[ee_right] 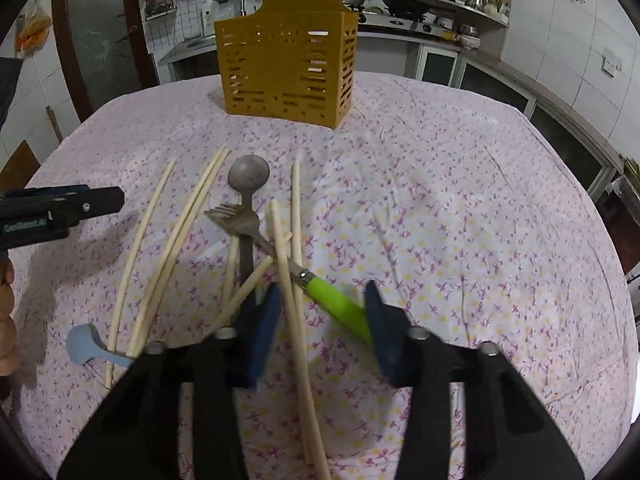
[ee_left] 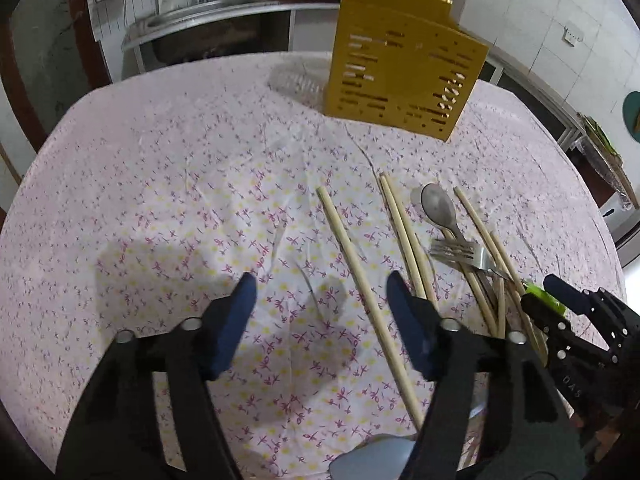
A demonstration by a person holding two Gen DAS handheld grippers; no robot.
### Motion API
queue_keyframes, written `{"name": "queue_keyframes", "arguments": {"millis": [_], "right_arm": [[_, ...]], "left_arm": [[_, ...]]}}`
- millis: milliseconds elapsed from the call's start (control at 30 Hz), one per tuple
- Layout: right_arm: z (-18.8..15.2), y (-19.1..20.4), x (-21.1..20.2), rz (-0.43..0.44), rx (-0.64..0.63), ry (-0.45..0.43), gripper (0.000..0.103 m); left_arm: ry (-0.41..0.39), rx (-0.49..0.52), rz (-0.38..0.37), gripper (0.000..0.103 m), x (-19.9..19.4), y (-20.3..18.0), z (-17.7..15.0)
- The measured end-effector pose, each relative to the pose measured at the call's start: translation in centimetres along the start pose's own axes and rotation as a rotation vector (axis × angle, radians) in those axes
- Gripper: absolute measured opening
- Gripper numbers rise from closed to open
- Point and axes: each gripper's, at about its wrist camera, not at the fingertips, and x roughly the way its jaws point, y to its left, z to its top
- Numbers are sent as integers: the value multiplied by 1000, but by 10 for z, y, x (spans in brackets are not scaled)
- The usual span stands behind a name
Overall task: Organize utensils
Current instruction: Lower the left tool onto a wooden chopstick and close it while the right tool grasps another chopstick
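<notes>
Now both grippers are reaching for picks. The right gripper [ee_right: 320, 316] fingers are standing partly open astride the fork's green handle [ee_right: 340, 304] and a chopstick, gripping nothing yet. The left gripper [ee_left: 320, 304] fingers are wider, straddling a lone chopstick [ee_left: 360, 280] on the counter [ee_left: 160, 184]. Next probably comes closing, then carrying to the yellow holder [ee_right: 288, 68].

My two wrist cameras look steeply down, close over the desk [ee_left: 160, 184]; both share the yellow holder [ee_right: 286, 66] at 12 o'clock.
</notes>
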Motion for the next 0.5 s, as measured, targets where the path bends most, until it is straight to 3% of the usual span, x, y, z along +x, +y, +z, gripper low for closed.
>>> {"name": "queue_keyframes", "arguments": {"millis": [100,300,433,500], "right_arm": [[3,-2,-5,24,26,3,27],[6,5,-3,60,-18,36,27],[4,7,-7,81,-14,31,17],[3,8,-7,84,-24,39,14]], "left_arm": [[30,-7,-4,54,6,-2,3],[91,-4,-13,42,25,-9,8],[123,-10,-23,31,32,-8,8],[125,-14,-29,31,35,-9,9]]}}
